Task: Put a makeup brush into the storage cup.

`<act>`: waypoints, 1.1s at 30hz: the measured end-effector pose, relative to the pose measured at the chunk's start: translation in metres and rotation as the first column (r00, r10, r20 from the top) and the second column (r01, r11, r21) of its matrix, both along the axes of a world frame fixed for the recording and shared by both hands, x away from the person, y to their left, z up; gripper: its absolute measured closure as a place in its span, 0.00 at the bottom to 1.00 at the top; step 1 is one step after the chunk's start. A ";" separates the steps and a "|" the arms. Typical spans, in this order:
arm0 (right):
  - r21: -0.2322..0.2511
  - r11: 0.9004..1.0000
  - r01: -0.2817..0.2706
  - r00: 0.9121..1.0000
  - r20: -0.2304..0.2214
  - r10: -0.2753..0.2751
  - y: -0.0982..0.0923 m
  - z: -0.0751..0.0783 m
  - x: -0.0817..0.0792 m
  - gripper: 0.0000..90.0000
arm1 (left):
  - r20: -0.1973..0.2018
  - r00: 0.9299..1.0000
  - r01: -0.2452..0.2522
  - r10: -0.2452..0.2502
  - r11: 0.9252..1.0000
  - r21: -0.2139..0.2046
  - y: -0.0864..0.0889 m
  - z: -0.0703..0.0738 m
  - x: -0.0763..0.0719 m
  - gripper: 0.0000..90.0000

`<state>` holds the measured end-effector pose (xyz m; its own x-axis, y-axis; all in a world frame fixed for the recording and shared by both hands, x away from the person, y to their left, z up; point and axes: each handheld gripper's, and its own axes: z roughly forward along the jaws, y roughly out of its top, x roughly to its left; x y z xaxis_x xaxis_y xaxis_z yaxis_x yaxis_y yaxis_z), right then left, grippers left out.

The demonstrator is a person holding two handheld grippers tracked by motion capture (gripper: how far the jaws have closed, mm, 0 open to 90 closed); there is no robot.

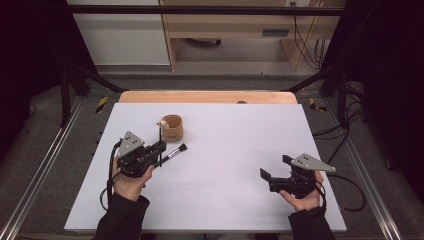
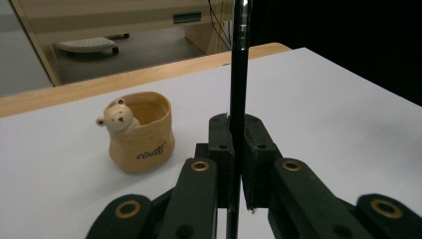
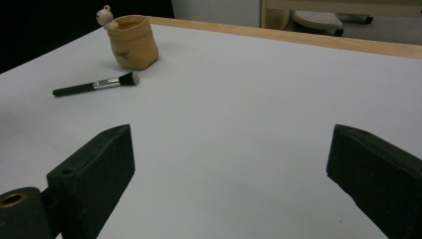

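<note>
My left gripper (image 1: 159, 146) (image 2: 237, 134) hovers at the table's left, shut on the thin black handle of a brush (image 2: 238, 74) that stands upright between the jaws; the handle shows as a dark line (image 1: 160, 134) in the high view. Just behind it sits a tan cup (image 1: 171, 128) (image 2: 142, 137) (image 3: 132, 42) with a small bear figure on its rim. A second black makeup brush (image 1: 175, 151) (image 3: 94, 85) lies flat on the table in front of the cup. My right gripper (image 1: 275, 169) (image 3: 234, 164) is held at the right, jaws wide open with nothing between them.
The white tabletop (image 1: 230, 150) ends in a wooden strip (image 1: 207, 96) at the back. Metal rails (image 1: 45, 160) run along both sides, and cables (image 1: 350, 195) lie off the right edge. Pale cabinets (image 1: 225, 30) stand beyond the table.
</note>
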<state>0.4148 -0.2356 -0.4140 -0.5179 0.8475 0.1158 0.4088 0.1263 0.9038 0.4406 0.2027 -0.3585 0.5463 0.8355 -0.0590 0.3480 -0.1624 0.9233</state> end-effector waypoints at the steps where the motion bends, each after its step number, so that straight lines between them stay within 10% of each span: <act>1: 0.000 1.000 0.002 1.000 0.001 -0.002 -0.001 0.000 0.000 0.06 | 0.003 1.000 0.000 0.000 1.000 0.002 0.000 0.001 0.001 0.93; 33: -0.006 0.999 0.052 0.999 0.000 -0.052 -0.021 -0.004 -0.004 0.06 | 0.054 0.999 -0.008 0.006 0.999 0.033 -0.003 0.034 0.036 0.93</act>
<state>0.4113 -0.2566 -0.4175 -0.4732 0.8740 0.1104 0.4149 0.1106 0.9031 0.4770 0.2001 -0.3241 0.5422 0.8402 -0.0022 0.2995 -0.1908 0.9348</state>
